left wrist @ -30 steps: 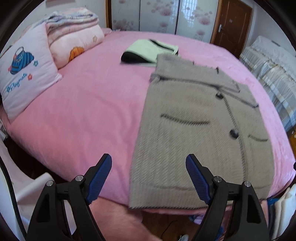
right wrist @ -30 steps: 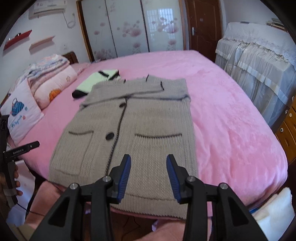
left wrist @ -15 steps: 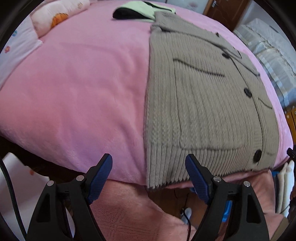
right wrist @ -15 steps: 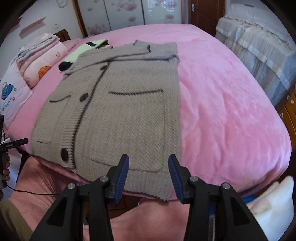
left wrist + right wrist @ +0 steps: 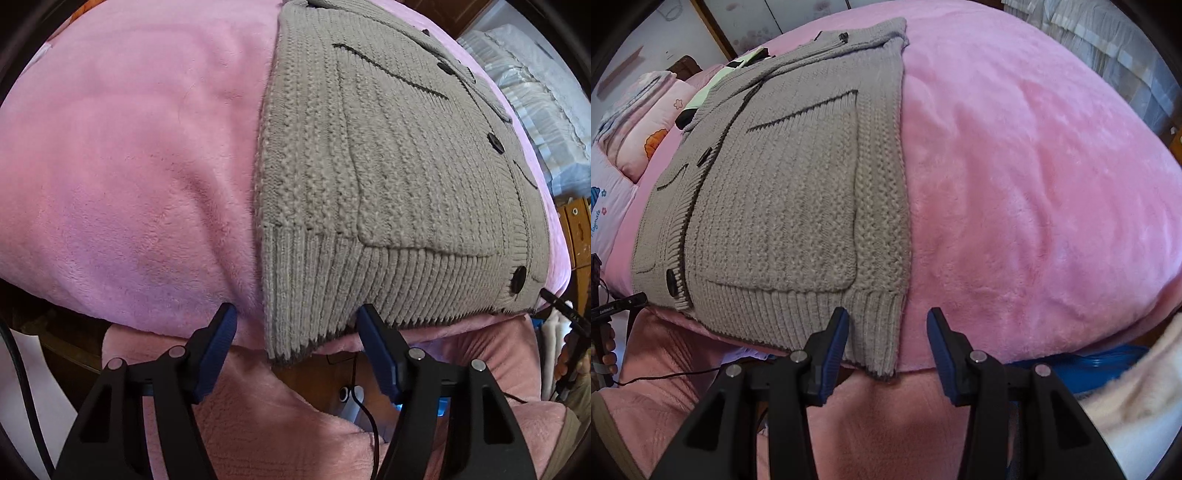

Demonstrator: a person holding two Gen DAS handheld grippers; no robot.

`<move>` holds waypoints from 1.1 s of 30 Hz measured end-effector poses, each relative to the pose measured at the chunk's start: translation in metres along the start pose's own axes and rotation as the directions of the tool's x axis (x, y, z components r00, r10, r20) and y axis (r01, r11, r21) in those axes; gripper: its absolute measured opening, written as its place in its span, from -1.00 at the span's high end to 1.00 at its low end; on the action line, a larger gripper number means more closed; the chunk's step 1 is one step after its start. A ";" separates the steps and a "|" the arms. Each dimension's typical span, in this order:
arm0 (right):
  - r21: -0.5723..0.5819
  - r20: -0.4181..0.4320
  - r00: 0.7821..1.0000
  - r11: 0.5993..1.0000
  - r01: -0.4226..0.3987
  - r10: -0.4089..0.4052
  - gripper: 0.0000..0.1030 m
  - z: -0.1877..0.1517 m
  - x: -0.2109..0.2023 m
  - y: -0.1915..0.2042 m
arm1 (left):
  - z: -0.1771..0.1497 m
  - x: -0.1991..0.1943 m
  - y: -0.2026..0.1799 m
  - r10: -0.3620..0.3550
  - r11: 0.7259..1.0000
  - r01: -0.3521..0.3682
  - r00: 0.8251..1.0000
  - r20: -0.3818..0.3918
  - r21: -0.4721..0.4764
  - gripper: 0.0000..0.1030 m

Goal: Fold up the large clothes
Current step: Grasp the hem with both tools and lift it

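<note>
The cardigan (image 5: 388, 155) is grey-beige ribbed knit with dark trim and black buttons. The blanket (image 5: 1034, 166) is plain pink. The pillow (image 5: 646, 122) is pale pink with an orange print.

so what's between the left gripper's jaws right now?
In the left wrist view, the cardigan hem's bottom corner hangs between the left gripper's open jaws, ungripped.

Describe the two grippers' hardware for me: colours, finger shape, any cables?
Both match: the left gripper and right gripper have matte black triangular-cutout finger frames with silver rivets, tipped by flat dark-blue pads. A thin black cable runs down the left view's edge. No markings are legible.
</note>
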State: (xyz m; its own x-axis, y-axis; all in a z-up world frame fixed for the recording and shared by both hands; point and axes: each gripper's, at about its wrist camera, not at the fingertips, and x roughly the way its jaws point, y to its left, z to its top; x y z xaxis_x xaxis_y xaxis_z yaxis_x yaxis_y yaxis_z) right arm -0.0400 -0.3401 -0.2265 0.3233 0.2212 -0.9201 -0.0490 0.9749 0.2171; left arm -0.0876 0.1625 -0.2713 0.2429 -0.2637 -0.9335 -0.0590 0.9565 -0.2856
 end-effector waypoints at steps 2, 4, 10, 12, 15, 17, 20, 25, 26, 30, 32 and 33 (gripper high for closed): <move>0.003 -0.010 1.000 1.000 -0.017 0.017 0.14 0.000 0.008 -0.001 | -0.001 0.001 0.001 -0.008 1.000 0.008 1.000 0.003 -0.006 -0.29; 0.000 -0.011 1.000 1.000 -0.026 0.026 0.14 0.000 0.013 -0.002 | -0.001 0.001 0.002 -0.014 1.000 0.014 1.000 0.006 -0.014 -0.29; -0.029 0.002 0.999 0.999 -0.046 0.046 0.47 -0.001 0.017 0.001 | -0.001 0.002 -0.001 0.059 0.998 -0.059 0.998 0.005 0.003 0.09; -0.037 -0.004 0.999 0.998 -0.052 0.052 0.75 0.001 0.017 0.007 | 0.002 0.003 -0.010 0.030 1.000 -0.030 1.000 -0.007 0.007 0.71; -0.065 0.007 1.000 0.997 -0.029 0.029 0.84 0.001 0.012 0.014 | 0.004 0.003 -0.021 0.048 0.999 -0.048 0.999 -0.026 -0.006 0.79; -0.062 0.019 0.999 0.998 -0.033 0.034 0.85 0.001 0.006 0.016 | 0.006 0.002 -0.028 0.061 0.998 -0.061 0.998 -0.033 -0.007 0.83; -0.042 0.042 0.996 0.996 -0.074 0.076 0.86 0.003 -0.007 0.015 | 0.011 -0.012 -0.039 -0.010 0.999 0.010 1.000 -0.005 -0.043 0.88; -0.008 0.153 0.973 0.985 -0.175 0.174 0.87 0.019 -0.049 0.012 | 0.027 -0.041 -0.044 -0.137 0.975 0.148 0.987 0.080 -0.164 0.88; -0.001 0.174 0.967 0.982 -0.190 0.187 0.87 0.023 -0.055 0.012 | 0.031 -0.047 -0.046 -0.160 0.969 0.176 0.982 0.105 -0.176 0.88; 0.019 0.291 0.925 0.965 -0.263 0.246 0.87 0.060 -0.087 0.008 | 0.063 -0.080 -0.061 -0.241 0.935 0.288 0.944 0.226 -0.205 0.88; 0.015 0.335 0.902 0.955 -0.295 0.273 0.87 0.089 -0.101 0.009 | 0.085 -0.097 -0.065 -0.262 0.922 0.324 0.926 0.274 -0.213 0.88; 0.009 0.349 0.896 0.955 -0.298 0.276 0.87 0.105 -0.105 0.011 | 0.098 -0.103 -0.065 -0.263 0.918 0.332 0.919 0.293 -0.218 0.88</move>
State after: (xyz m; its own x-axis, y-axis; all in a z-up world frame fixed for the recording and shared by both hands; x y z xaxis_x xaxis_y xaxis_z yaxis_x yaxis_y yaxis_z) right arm 0.0244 -0.3552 -0.0933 0.6057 0.4585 -0.6503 -0.1346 0.8646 0.4842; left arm -0.0144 0.1400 -0.1353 0.5227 -0.4576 -0.7193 -0.1846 0.7630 -0.6195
